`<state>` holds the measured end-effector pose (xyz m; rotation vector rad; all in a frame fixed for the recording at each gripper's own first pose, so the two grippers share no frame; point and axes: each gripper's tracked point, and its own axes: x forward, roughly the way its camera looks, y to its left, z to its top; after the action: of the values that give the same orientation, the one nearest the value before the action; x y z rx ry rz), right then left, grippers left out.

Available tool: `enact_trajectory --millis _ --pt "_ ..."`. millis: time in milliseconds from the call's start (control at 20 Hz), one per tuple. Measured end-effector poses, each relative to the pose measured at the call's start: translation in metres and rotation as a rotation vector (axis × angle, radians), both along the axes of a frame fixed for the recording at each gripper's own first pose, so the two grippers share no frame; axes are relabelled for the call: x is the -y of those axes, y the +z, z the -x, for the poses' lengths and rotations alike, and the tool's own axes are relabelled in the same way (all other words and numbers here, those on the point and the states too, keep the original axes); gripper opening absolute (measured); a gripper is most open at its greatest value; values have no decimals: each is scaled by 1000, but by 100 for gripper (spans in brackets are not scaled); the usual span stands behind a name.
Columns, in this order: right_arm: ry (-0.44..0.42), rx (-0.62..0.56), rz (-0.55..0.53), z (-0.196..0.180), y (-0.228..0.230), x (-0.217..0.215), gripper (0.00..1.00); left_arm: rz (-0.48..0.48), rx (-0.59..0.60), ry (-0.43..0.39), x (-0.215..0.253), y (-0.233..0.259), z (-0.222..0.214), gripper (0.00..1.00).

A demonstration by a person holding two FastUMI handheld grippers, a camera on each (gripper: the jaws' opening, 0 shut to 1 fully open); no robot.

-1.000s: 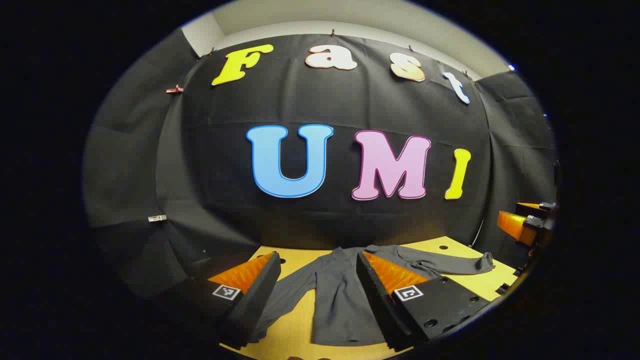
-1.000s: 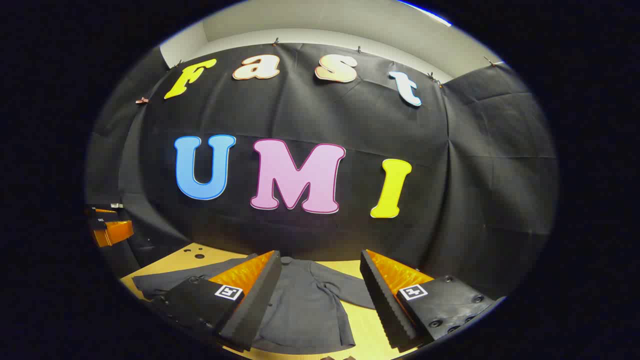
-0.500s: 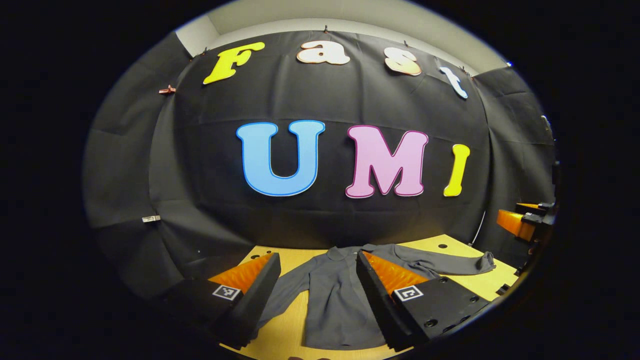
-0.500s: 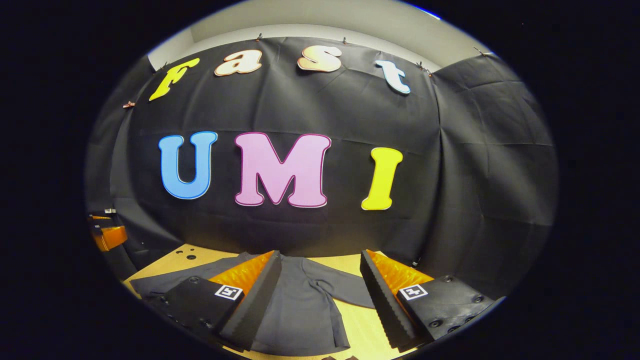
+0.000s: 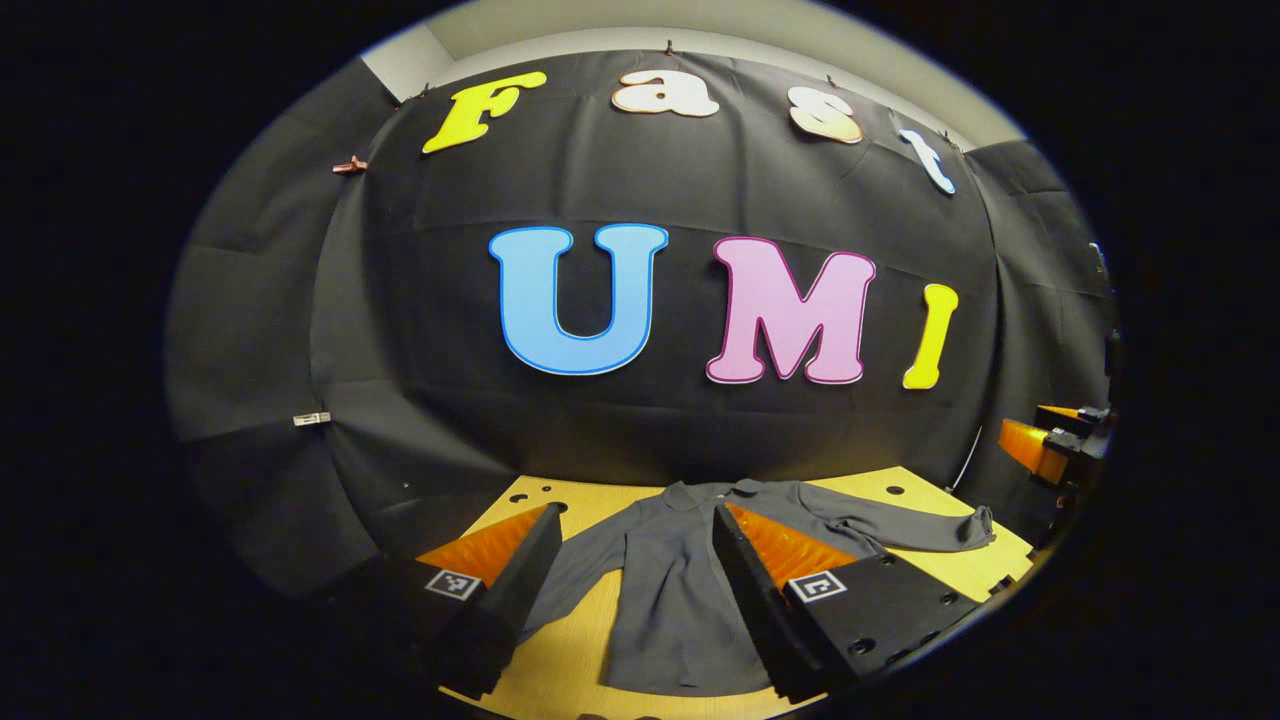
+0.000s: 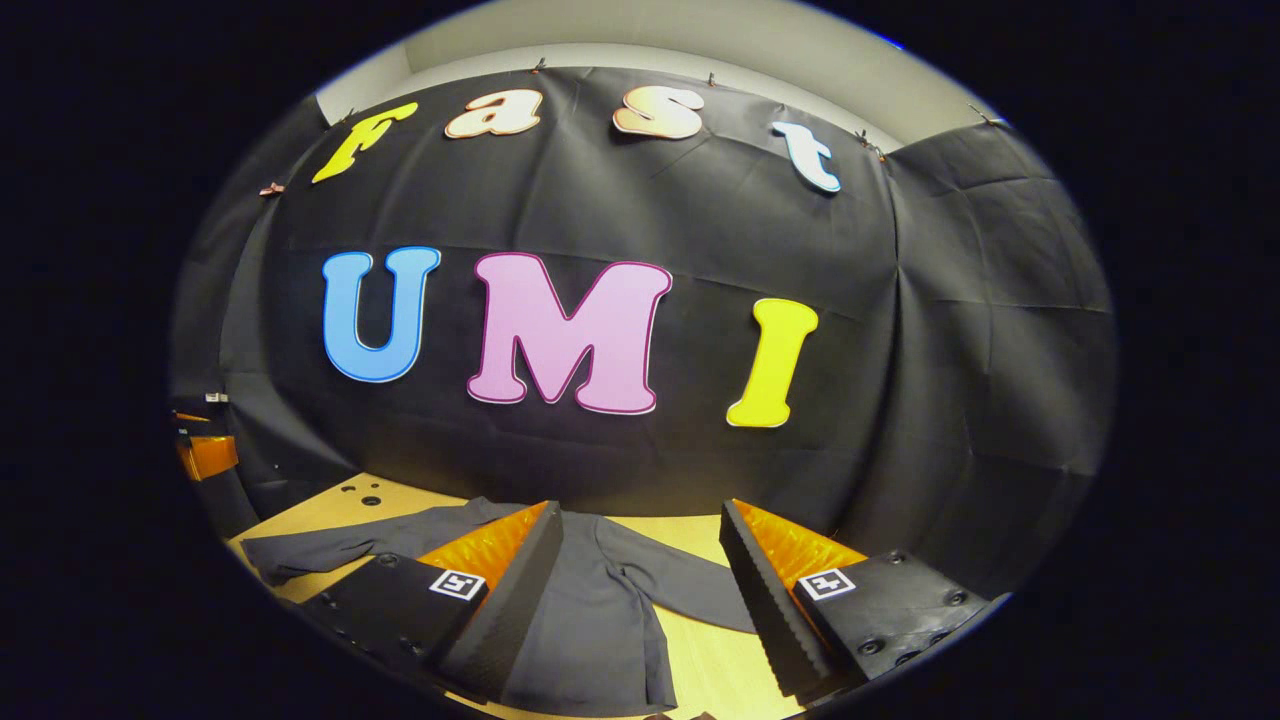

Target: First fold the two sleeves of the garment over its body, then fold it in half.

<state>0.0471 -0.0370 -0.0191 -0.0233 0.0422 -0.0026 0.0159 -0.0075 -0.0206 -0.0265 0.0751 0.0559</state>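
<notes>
A dark grey long-sleeved garment (image 5: pixel 665 590) lies flat on the wooden table (image 5: pixel 930 500), collar toward the back wall. In the left gripper view one sleeve (image 5: pixel 900 528) stretches out to the right and the other runs down behind my left finger. My left gripper (image 5: pixel 635 580) hovers open above the garment's body, holding nothing. In the right gripper view the garment (image 6: pixel 600 620) lies below my open right gripper (image 6: pixel 640 590), with one sleeve (image 6: pixel 340 545) spread to the left and one (image 6: pixel 690 590) angled right. The right gripper (image 5: pixel 1050 445) also shows at the left view's right edge.
The table (image 6: pixel 330 505) has small holes near its back corners and ends at the black cloth wall. The left gripper (image 6: pixel 205 455) appears at the far left of the right gripper view. Bare yellow wood lies beside the garment's hem.
Both cameras have shifted slightly: the garment sits a little more to the left in the right gripper view and more of the table shows. Both grippers stay open and empty.
</notes>
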Motion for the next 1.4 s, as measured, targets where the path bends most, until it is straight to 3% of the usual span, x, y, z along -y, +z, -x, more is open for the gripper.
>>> enact_trajectory --millis 150,200,250,450,1000,1400 --pt "51 -31 23 -9 -8 -5 98 -7 -8 21 -2 0 -3 96" --pt "53 -38 39 -12 -9 -2 98 -4 -9 28 -2 -1 -4 92" --pt "55 -48 48 -17 -12 2 98 2 -11 32 -3 -1 -4 96" --pt "52 -129 31 -38 -37 24 98 5 -28 56 -6 -7 -9 96" --pt "-119 -389 41 -97 -145 138 98 91 -143 188 -25 -49 -27 96" --pt "-230 -597 77 -133 -236 223 98 93 -236 273 -34 -71 -43 96"
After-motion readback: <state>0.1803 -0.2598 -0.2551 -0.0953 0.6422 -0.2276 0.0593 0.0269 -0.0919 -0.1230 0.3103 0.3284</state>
